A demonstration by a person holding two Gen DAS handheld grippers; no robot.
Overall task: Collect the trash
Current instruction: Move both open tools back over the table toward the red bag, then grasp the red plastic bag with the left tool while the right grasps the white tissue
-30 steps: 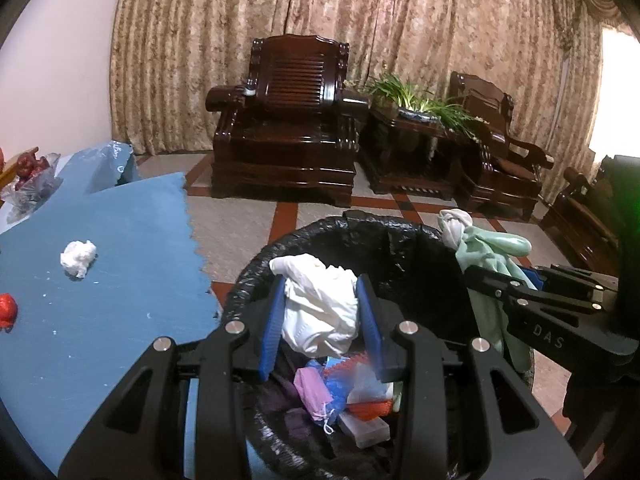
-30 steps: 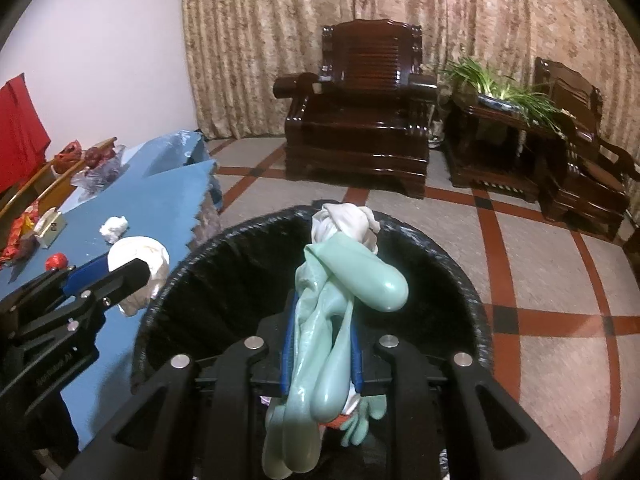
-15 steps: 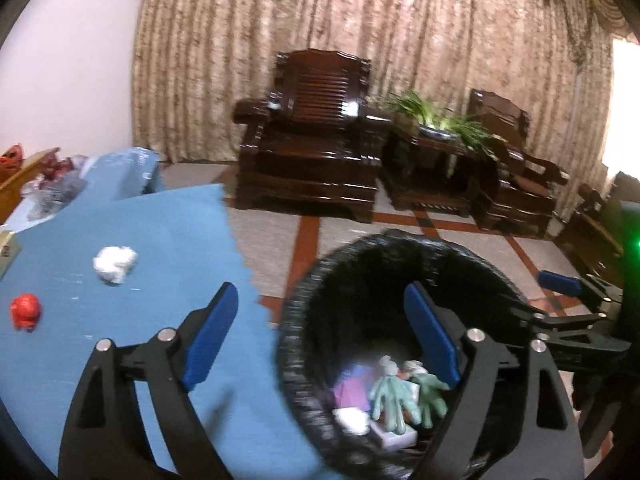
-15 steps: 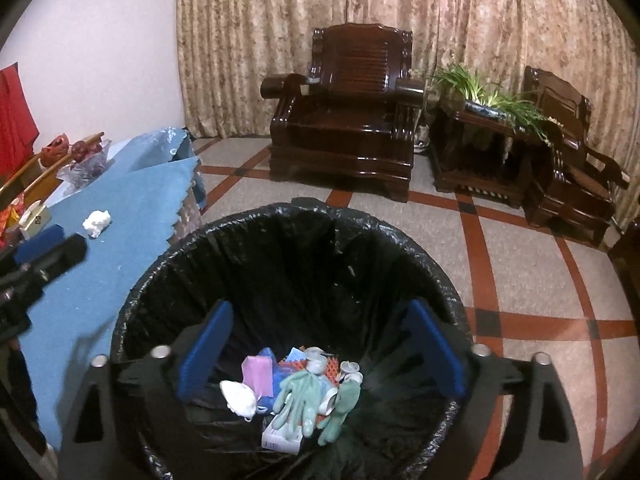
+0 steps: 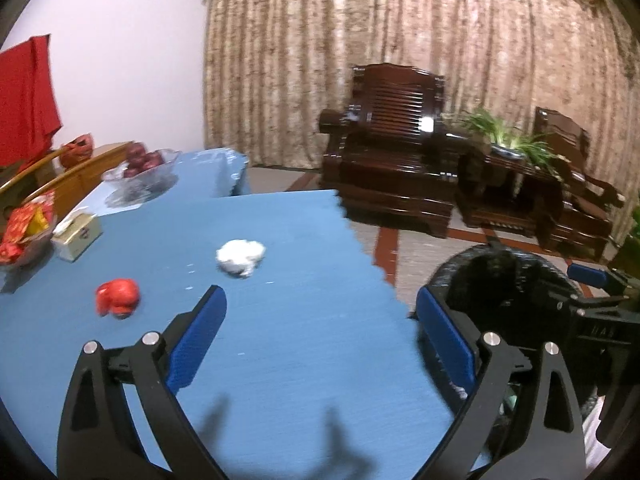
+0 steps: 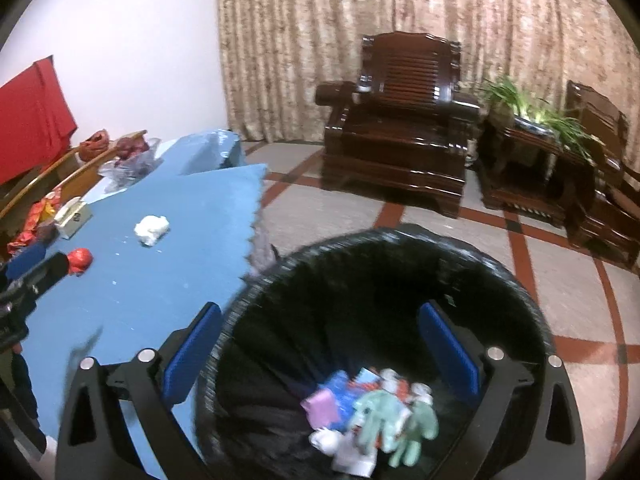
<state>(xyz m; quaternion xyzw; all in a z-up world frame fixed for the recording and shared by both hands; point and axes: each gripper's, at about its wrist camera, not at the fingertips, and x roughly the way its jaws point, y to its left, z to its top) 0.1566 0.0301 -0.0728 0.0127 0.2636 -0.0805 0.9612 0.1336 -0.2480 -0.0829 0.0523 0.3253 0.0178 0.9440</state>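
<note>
Left gripper over blue table, jaws opening, nothing between. Crumpled white tissue on table ahead, roundish, no clear long axis; red wad left of tissue. Faint, unreadable lettering on right gripper

Right gripper above black-lined bin beside table, jaws opening, empty. Pale green gloves among litter in bin
</note>
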